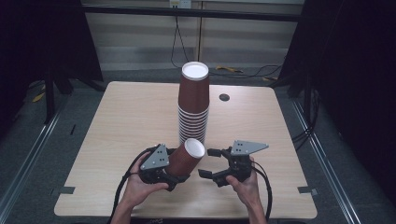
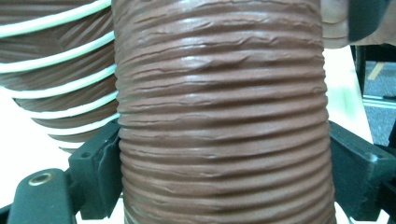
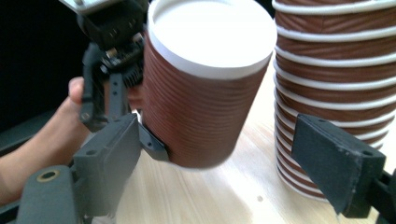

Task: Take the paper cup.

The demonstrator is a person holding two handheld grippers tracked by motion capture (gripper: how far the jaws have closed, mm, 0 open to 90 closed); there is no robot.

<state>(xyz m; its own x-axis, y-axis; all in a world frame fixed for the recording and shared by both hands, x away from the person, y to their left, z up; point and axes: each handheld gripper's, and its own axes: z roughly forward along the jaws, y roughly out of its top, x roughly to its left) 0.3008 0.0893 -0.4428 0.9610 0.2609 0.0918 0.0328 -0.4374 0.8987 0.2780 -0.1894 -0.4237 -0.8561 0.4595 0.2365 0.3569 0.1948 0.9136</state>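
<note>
Nearest you, your left gripper (image 1: 180, 173) has its jaws pinching the single brown paper cup (image 1: 185, 157) across its ribbed wall, low on the body. The cup is tilted, its white-rimmed mouth turned up and toward the stack, and it hangs just above the table (image 1: 116, 135). Your right gripper (image 1: 208, 163) sits just beside it with its jaws spread wide and nothing between the pads; in the right gripper view the cup (image 3: 201, 88) lies ahead of the gap, nearer one jaw.

Judge the cup as very light and thin-walled — it will buckle under a hard squeeze, and the corrugated sleeve should give decent friction. The base is likely the stiffest part, and the rolled rim is also firm; the mid-wall is the softest place to press. If the right gripper takes over, a gentle grip near the rim or base seems safest.

Just beyond stands the tall stack of upturned cups (image 1: 193, 105), close behind the held cup — a careless swing could topple it. To either side the tabletop is bare wood with plenty of room; the near edge is close under your hands, and a small dark grommet hole (image 1: 224, 97) lies farther back.
</note>
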